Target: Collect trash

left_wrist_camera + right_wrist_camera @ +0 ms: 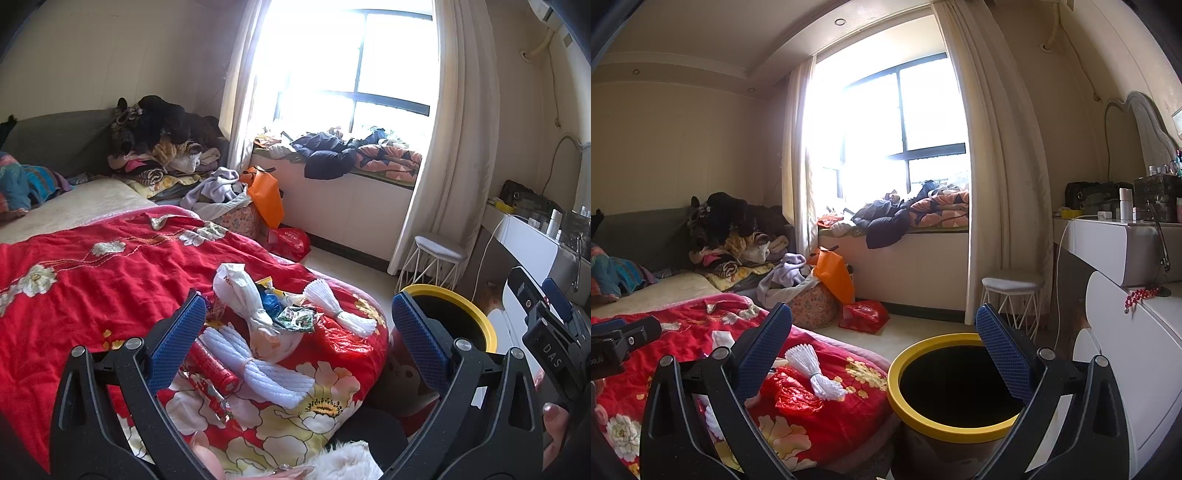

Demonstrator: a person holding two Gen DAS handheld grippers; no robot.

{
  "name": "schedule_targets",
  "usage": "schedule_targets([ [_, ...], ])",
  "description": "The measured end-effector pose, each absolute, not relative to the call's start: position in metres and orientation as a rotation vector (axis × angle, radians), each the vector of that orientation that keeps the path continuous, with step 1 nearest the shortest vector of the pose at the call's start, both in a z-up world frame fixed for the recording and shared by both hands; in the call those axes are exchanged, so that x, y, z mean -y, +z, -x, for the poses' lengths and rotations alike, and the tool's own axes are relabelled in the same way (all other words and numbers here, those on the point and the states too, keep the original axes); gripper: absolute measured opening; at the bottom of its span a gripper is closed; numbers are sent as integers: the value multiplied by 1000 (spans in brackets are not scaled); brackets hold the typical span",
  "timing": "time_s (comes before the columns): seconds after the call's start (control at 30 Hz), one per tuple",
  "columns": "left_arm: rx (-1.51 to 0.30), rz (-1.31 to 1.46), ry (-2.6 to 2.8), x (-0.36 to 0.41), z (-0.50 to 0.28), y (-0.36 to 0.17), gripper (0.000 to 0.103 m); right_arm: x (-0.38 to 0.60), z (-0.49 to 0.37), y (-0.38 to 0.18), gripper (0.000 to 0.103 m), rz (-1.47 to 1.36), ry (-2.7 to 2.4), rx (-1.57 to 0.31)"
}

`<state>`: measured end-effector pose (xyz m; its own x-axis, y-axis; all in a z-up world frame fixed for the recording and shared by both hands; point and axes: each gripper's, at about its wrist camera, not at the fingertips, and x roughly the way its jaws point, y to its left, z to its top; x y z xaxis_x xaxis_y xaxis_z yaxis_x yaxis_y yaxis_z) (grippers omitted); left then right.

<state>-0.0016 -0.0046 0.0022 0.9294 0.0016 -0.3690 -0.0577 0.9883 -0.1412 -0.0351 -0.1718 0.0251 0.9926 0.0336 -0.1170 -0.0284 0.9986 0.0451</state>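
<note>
I see the bin (955, 384) wide open on top, with nothing over it. The bed (92, 273) edge sits close on its left, the white desk (1145, 332) close on its right.

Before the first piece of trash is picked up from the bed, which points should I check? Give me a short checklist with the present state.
1. Left tongs open, holding nothing: ok.
2. Right tongs open, holding nothing: ok.
3. Yellow-rimmed bin upright beside the bed, mouth uncovered: ok.
4. Trash within view of the left tongs, such as the red tube and white foam net on the red quilt: ok.
5. Bin has room: cannot tell, inside is dark.
</note>
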Motion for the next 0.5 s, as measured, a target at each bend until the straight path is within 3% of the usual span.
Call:
schedule_targets([
  [0.5,-374,150,30,8,4,4,93,174,36,25,97,-43,29,-119],
])
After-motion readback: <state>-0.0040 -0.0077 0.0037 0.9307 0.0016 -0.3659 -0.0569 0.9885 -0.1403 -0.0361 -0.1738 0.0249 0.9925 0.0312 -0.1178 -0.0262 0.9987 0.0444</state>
